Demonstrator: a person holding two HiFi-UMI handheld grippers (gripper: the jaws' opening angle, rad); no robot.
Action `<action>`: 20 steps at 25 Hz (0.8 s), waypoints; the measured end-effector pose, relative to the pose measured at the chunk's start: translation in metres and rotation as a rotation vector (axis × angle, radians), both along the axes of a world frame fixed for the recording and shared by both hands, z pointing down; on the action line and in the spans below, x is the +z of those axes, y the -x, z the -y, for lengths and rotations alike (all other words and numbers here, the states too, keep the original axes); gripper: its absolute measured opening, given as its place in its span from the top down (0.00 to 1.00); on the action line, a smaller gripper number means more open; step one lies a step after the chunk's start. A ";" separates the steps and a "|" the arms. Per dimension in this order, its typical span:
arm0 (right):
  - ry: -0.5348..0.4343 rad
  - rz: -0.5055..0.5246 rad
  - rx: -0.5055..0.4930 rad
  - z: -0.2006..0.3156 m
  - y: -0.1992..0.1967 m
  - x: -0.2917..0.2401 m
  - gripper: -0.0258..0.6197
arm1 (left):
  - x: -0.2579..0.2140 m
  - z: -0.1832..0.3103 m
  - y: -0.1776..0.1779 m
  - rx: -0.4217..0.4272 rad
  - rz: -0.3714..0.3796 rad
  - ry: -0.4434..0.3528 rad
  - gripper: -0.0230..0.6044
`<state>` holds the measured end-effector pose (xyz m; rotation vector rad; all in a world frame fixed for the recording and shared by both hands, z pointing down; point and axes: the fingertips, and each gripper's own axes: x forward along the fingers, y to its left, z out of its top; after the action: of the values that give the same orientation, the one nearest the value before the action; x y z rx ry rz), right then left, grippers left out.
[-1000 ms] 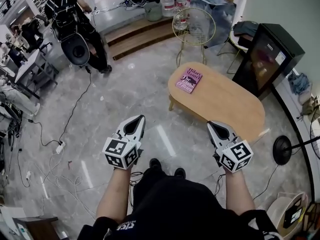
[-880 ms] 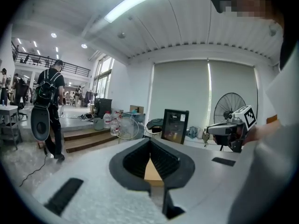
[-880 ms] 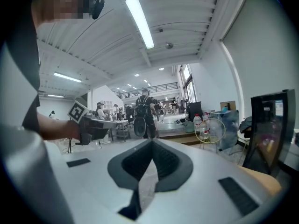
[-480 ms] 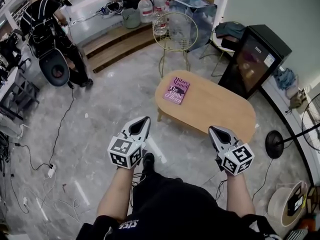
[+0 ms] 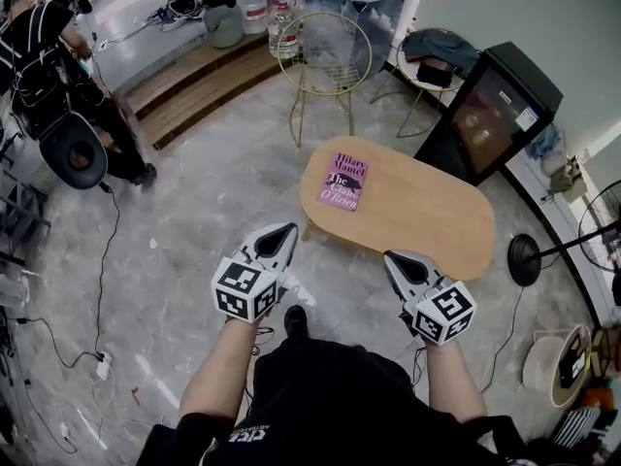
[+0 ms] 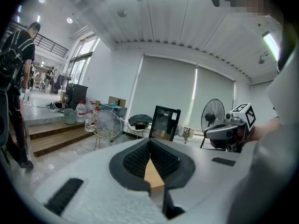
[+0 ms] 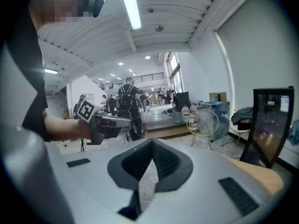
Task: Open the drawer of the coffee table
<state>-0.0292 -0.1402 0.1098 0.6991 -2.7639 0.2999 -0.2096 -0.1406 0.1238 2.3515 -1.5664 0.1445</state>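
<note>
Where the person stands: a grey marbled floor [image 5: 194,221], seen from steeply above.
Coffee table [image 5: 427,216]: a long oval wooden top, just ahead of the person and a little to the right; its drawer cannot be made out from this angle.
Black cabinet [image 5: 495,110]: tall and dark-fronted, beyond the table's far right side.
Wire chair [image 5: 325,56]: gold with a round back, past the table's far left end.
Left gripper [image 5: 281,233]: held out over the floor beside the table's near left end, jaws closed together, gripping nothing.
Right gripper [image 5: 393,260]: at the table's near edge, jaws also closed tight and empty.
Book [image 5: 344,181]: pink cover, lying flat on the table's left end.
</note>
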 end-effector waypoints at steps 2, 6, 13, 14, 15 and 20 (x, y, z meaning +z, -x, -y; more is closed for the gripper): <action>0.011 -0.010 0.014 -0.004 0.016 0.007 0.95 | 0.007 0.008 0.009 0.035 -0.004 0.013 0.96; 0.042 -0.019 0.058 -0.016 0.025 0.028 0.95 | 0.022 0.020 0.012 0.109 0.000 0.036 0.96; 0.080 -0.013 0.191 -0.035 -0.015 0.045 0.95 | 0.019 0.023 -0.030 0.247 0.024 0.013 0.96; 0.077 -0.008 0.207 -0.037 -0.024 0.044 0.95 | 0.015 0.022 -0.038 0.255 0.020 0.000 0.96; 0.074 -0.003 0.223 -0.039 -0.032 0.042 0.95 | 0.010 0.021 -0.047 0.260 0.013 -0.009 0.96; 0.059 0.063 0.287 -0.057 -0.067 0.030 0.95 | 0.006 0.000 -0.098 0.301 0.052 -0.013 0.96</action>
<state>0.0375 -0.0832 0.1399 1.0894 -2.6963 0.4670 -0.1117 -0.1410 0.1300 2.6002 -1.2274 0.2641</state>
